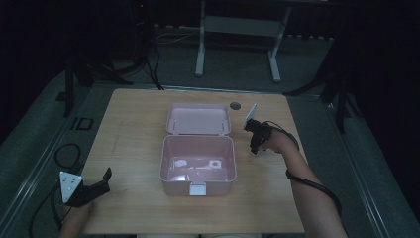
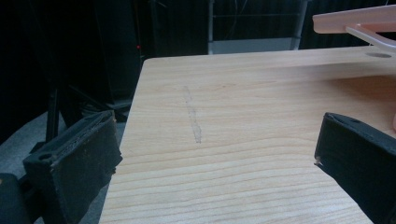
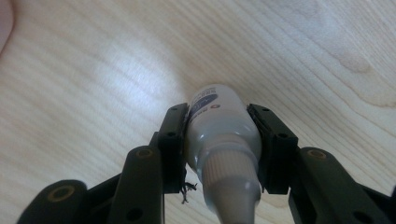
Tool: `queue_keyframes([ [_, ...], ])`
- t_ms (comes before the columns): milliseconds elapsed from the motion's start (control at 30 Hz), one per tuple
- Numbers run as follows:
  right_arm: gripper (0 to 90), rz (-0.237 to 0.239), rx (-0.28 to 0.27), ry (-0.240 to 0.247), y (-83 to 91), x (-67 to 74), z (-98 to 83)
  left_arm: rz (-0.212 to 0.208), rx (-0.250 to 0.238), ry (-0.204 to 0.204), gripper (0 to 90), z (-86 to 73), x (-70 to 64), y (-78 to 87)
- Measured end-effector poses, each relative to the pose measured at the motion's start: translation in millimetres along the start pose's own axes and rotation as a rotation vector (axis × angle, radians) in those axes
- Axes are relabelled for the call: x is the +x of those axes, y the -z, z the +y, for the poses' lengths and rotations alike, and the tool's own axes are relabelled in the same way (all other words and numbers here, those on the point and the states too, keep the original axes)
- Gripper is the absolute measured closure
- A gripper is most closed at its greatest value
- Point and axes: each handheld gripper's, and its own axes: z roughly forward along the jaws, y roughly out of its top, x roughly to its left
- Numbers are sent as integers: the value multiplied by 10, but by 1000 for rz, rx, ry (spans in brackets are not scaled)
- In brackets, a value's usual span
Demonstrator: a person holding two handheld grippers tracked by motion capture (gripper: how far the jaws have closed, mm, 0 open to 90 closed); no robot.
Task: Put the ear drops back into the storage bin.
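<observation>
Bottle (image 3: 222,135) first: we pinch the small white dropper with our right gripper (image 3: 219,149) across its body, on the table (image 3: 93,70) right of the pink box (image 1: 198,163). Light, smooth plastic, likely slippery. Left gripper (image 2: 210,154) stands spread, empty.

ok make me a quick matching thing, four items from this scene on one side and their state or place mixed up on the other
Items
1. small white bottle
2. pink box
3. left tongs
4. right tongs

States
A. lid open, mid-table
B. open, nothing between them
C. lying on the wood, clamped
D. shut on a bottle

Pairs: 1-C, 2-A, 3-B, 4-D
</observation>
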Motion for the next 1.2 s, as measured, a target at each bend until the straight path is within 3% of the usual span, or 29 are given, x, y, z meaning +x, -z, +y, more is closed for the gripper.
queue_keyframes([
  [233, 596, -7, -9, 98, 31, 60, -74, 0, 1, -1, 4, 0, -1, -1],
  [300, 596, -19, -1, 148, 27, 93, -112, 0, 0, -1, 3, 0, -1, -1],
  [333, 596, -19, -1, 148, 27, 93, -112, 1, 1, -1, 3, 0, -1, -1],
  [400, 596, -30, 7, 192, 23, 112, -147, 0, 0, -1, 3, 0, -1, -1],
  [467, 596, -52, 0, 269, 38, 153, -208, 0, 1, -1, 3, 1, -1, -2],
  [567, 596, -48, -11, 302, 41, 175, -252, 1, 1, -2, 3, 1, -1, -2],
  [667, 596, -40, -22, 374, 33, 206, -326, 1, 1, -2, 3, 1, -2, -3],
  [700, 596, -45, -16, 457, 18, 240, -386, 1, 2, -2, 3, 1, -1, -2],
  [733, 596, -42, -13, 505, 8, 266, -421, 2, 2, -1, 4, 1, -1, -3],
  [800, 596, -30, -16, 530, 7, 285, -449, 2, 2, -1, 3, 1, -1, -3],
  [833, 596, -45, -8, 575, -2, 321, -490, 2, 3, -1, 4, 1, -1, -4],
  [867, 596, -45, -8, 575, -2, 321, -490, 2, 3, -1, 3, 1, -1, -4],
  [967, 596, -78, -4, 643, -11, 383, -567, 3, 3, -2, 4, 1, -2, -4],
  [1200, 596, -107, -8, 711, -15, 452, -659, 3, 5, -1, 3, 2, -1, -5],
])
